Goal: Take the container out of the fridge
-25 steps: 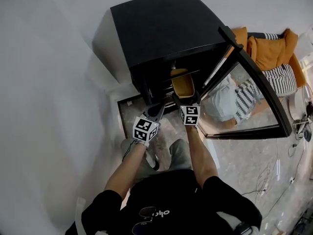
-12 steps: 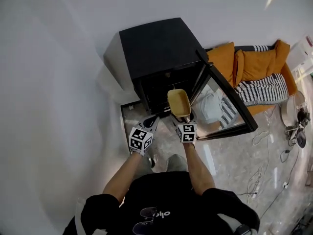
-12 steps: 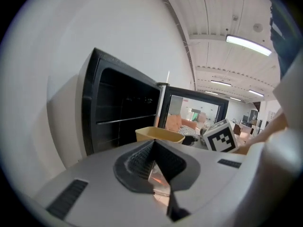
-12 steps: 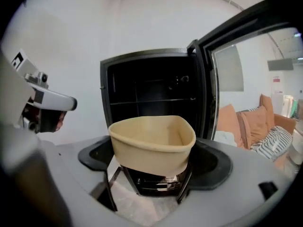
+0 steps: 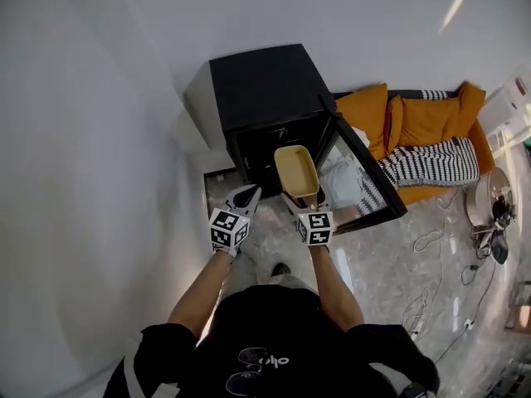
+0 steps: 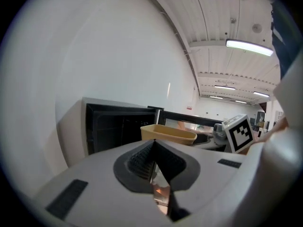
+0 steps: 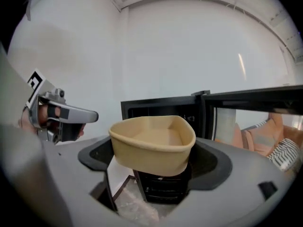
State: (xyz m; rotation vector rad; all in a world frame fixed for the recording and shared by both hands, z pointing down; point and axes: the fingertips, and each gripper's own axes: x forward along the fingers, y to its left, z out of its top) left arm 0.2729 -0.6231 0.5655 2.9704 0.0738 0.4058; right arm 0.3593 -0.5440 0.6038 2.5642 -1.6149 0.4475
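Right gripper (image 5: 301,203) clenched on the near end of the yellow container (image 5: 296,171); the two dark pads press its side walls from either side. Container sits level, open side up, nothing visible inside. It is outside the fridge (image 5: 264,91), held in the air just in front of the open cabinet, above the floor (image 5: 398,280). Fridge is a small black box against the white wall; its glass door (image 5: 363,181) is swung wide to the person's right, the pane reflecting the room. Interior dark; shelves barely made out in the right gripper view. Left gripper (image 6: 152,161) has its jaws pressed together with nothing between them; it hangs to the left of the container, apart from it, tips pointing toward the fridge's lower left corner. Orange sofa (image 5: 419,118) with a striped throw stands beyond the door, along the wall. Cables lie on the floor at far right.
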